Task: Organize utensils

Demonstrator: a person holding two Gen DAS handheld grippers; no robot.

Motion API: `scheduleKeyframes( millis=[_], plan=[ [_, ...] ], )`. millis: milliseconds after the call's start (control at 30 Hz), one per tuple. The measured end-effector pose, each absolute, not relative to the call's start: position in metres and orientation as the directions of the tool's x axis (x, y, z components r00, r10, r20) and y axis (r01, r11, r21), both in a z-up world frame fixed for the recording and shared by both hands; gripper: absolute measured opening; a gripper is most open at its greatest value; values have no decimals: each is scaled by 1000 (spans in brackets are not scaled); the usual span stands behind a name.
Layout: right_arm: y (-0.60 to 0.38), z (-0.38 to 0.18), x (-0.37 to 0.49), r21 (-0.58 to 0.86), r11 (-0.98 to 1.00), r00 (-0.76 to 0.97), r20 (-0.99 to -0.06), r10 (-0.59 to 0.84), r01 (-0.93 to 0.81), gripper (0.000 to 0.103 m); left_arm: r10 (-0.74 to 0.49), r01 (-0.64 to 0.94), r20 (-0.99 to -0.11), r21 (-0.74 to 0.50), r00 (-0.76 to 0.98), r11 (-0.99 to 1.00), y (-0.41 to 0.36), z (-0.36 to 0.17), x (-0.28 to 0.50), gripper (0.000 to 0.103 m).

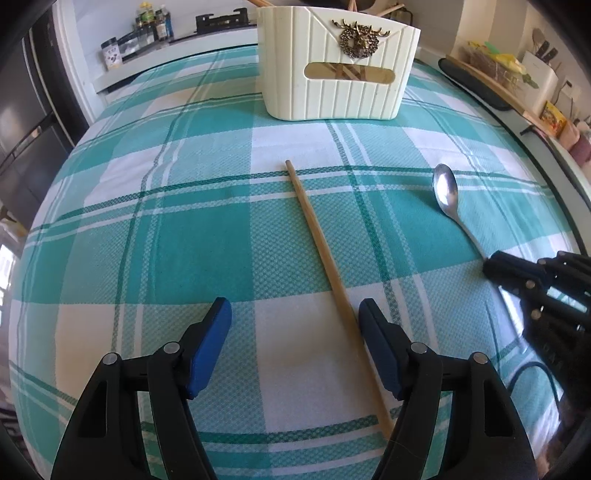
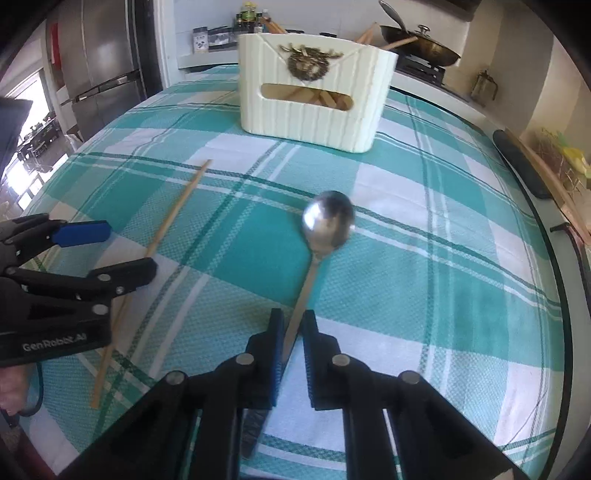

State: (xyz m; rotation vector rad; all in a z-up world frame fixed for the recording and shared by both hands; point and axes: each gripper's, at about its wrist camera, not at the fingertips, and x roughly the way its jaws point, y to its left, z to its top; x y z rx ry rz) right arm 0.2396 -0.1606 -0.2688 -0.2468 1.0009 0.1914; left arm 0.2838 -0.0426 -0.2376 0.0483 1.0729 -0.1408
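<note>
A cream utensil holder [image 1: 332,70] with a brass deer emblem stands at the far middle of the table; chopsticks show through its slot and it also shows in the right wrist view [image 2: 314,99]. A wooden chopstick [image 1: 325,251] lies on the cloth between the open jaws of my left gripper [image 1: 295,314], close to the right finger; it also shows in the right wrist view [image 2: 173,218]. A metal spoon [image 1: 448,195] lies to the right. My right gripper [image 2: 293,321] is shut on the spoon's [image 2: 327,221] handle, bowl pointing away.
The table is covered with a teal and white checked cloth [image 1: 184,229]. Spice jars [image 1: 147,33] and a fridge [image 2: 99,62] stand at the far left. A wok [image 2: 421,44] sits on the stove behind the holder. A chair back [image 2: 521,166] is at the right edge.
</note>
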Motion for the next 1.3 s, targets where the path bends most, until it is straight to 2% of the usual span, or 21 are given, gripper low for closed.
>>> scheduleKeyframes(
  millis=[300, 400, 467, 500, 533, 600, 667, 700, 733, 933, 1033, 1300],
  plan=[
    [-269, -265, 220, -138, 990, 481, -870, -108, -27, 7, -69, 114, -882, -18, 466, 993, -20, -238, 281, 74],
    [-289, -260, 208, -103, 995, 495, -864, -92, 5, 9, -60, 118, -886, -6, 460, 993, -15, -239, 280, 80],
    [-296, -257, 204, -66, 998, 521, -851, -64, 14, 16, -56, 128, -888, 4, 456, 992, -13, -241, 279, 86],
    [-297, -257, 204, -62, 998, 523, -850, -63, 20, 32, -57, 130, -889, 4, 454, 991, -11, -241, 278, 89],
    [-297, -259, 205, -58, 998, 526, -848, -60, 21, 42, -57, 131, -890, 3, 452, 991, -8, -242, 277, 93],
    [-296, -262, 206, -43, 999, 534, -845, -40, 6, 44, -53, 123, -892, 3, 448, 992, -2, -244, 276, 98],
    [-293, -267, 207, -49, 999, 543, -839, -31, -17, 49, -60, 129, -893, -2, 445, 992, 4, -246, 275, 101],
    [-290, -268, 209, -55, 998, 545, -838, -30, -29, 59, -55, 137, -894, 7, 445, 991, 4, -247, 275, 103],
    [-289, -269, 209, -61, 997, 551, -834, -30, -39, 63, -59, 140, -894, 4, 444, 990, 5, -247, 274, 103],
    [-293, -273, 219, -57, 998, 544, -839, -28, -37, 83, -64, 146, -895, 2, 442, 989, 6, -248, 276, 103],
    [-293, -275, 223, -50, 998, 541, -841, -16, -47, 90, -65, 147, -897, 0, 437, 989, 6, -248, 277, 103],
    [-295, -275, 227, -46, 997, 526, -850, -5, -65, 94, -91, 188, -917, -18, 388, 982, 5, -247, 289, 103]
  ],
)
